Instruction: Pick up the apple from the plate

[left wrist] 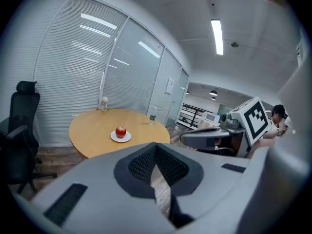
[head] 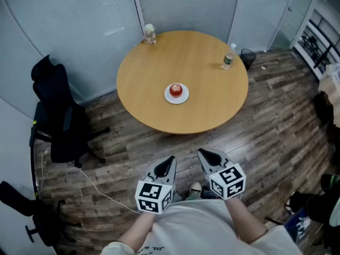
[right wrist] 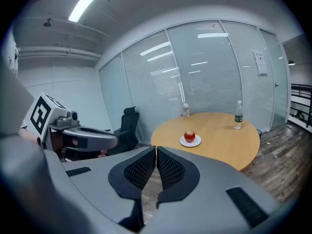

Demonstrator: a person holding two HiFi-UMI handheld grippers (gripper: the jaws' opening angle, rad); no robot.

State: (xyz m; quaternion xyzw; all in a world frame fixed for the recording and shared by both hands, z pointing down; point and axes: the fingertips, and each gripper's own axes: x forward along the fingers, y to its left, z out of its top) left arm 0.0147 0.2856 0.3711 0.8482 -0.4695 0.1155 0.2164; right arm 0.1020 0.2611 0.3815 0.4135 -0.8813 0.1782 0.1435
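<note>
- Head view: the apple (head: 176,90) sat on a white plate (head: 169,98) near the middle of the round table (head: 207,62). The left gripper (head: 169,161) and right gripper (head: 205,154) hung side by side off the table's near edge, well apart from the fruit. A clear bottle (head: 150,34) stood at the table's far rim and a green-labelled bottle (head: 228,58) at its right rim. The print on that label was too small to read. The marker cubes bore only black-and-white squares, no letters.
- Left gripper view: the claw's pads were pressed together with nothing between them. Beyond them the apple (left wrist: 121,131) rested on its plate at the table's centre.
- Right gripper view: this claw was likewise pressed together and empty, aimed toward the table, with the apple (right wrist: 189,136) ahead. A sheet on the glass wall (right wrist: 260,63) behind the table was unreadable.
- Step in hand, as I judge it: the approach had not begun, and the task was at its start. The next move called for stepping up to the table, spreading one claw wider than the apple, and bringing it round the fruit above the plate before pinching.
</note>
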